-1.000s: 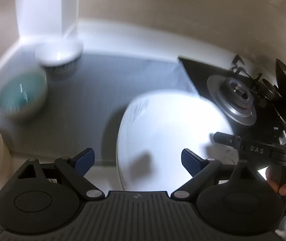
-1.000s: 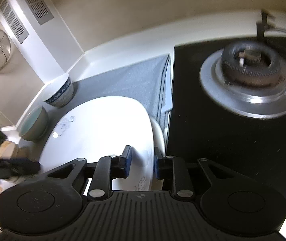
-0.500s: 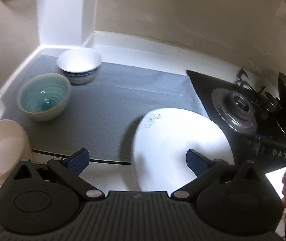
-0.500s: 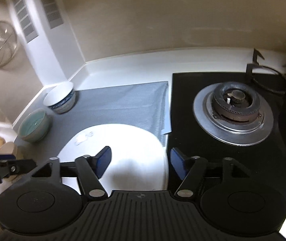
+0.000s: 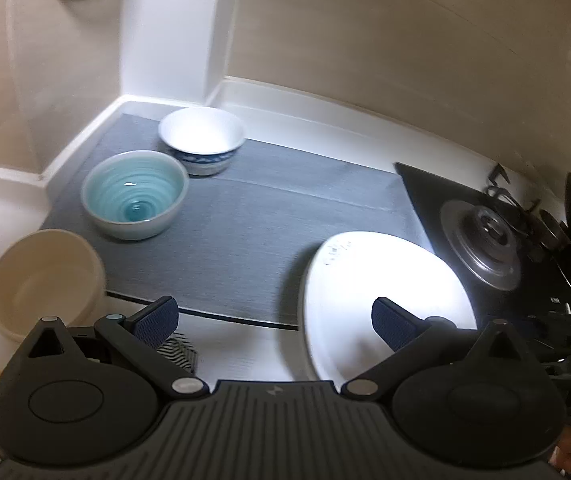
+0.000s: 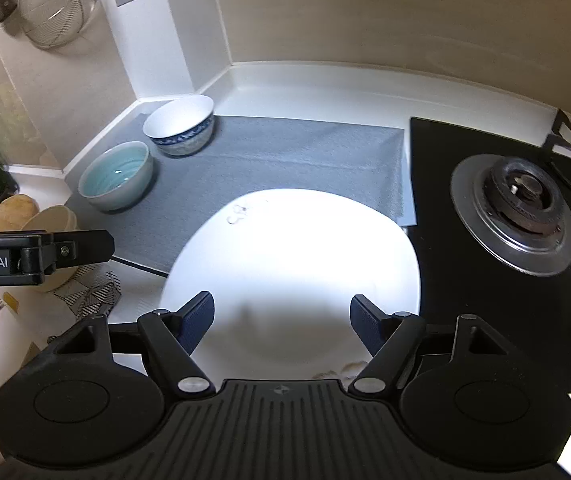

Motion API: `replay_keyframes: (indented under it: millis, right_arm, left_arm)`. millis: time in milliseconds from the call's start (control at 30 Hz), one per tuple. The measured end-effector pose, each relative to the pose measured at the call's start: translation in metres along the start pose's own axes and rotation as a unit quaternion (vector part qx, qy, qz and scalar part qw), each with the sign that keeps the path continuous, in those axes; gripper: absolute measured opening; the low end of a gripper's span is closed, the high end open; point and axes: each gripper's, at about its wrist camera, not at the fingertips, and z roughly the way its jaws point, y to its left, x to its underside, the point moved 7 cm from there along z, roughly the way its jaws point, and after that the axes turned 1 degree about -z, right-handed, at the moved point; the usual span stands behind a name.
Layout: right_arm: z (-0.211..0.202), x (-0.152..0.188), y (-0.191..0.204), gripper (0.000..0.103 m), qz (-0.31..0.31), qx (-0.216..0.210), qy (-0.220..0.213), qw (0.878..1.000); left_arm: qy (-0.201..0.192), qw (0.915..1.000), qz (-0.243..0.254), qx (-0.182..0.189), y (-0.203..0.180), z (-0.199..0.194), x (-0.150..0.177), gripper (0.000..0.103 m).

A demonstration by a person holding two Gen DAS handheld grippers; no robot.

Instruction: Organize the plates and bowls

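Plate (image 6: pixel 293 264): lying lower centre of the frame, straddling the grey mat (image 6: pixel 285 152) edge, freed a second ago.
Right gripper (image 6: pixel 281 320): we are opening its jaws, nothing clamped.
Left gripper (image 5: pixel 273 320): gaping, empty.
Bowls (image 5: pixel 201 138): waiting upper left.

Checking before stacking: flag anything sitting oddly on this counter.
The white plate lies half off the grey mat, its right edge over the black stove top. The bowls stand upright; nothing spilled or broken.

The white plate's (image 6: pixel 293 264) near rim is hidden behind the right hand-held gripper's (image 6: pixel 281 322) body.
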Motion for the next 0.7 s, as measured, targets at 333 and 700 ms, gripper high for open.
replay_keyframes:
  millis: [333,700]
  right_arm:
    - [0.011,-0.014,0.034,0.077,-0.019,-0.024,0.004,1.000]
    - [0.031,-0.033,0.080,0.077,-0.048,-0.064,0.003,0.997]
  left_arm:
    - [-0.010,0.9992,-0.030,-0.026,0.039,-0.017,-0.003,0.103]
    - [-0.019,0.9965,-0.058,-0.056,0.086,-0.034,-0.009,0.103]
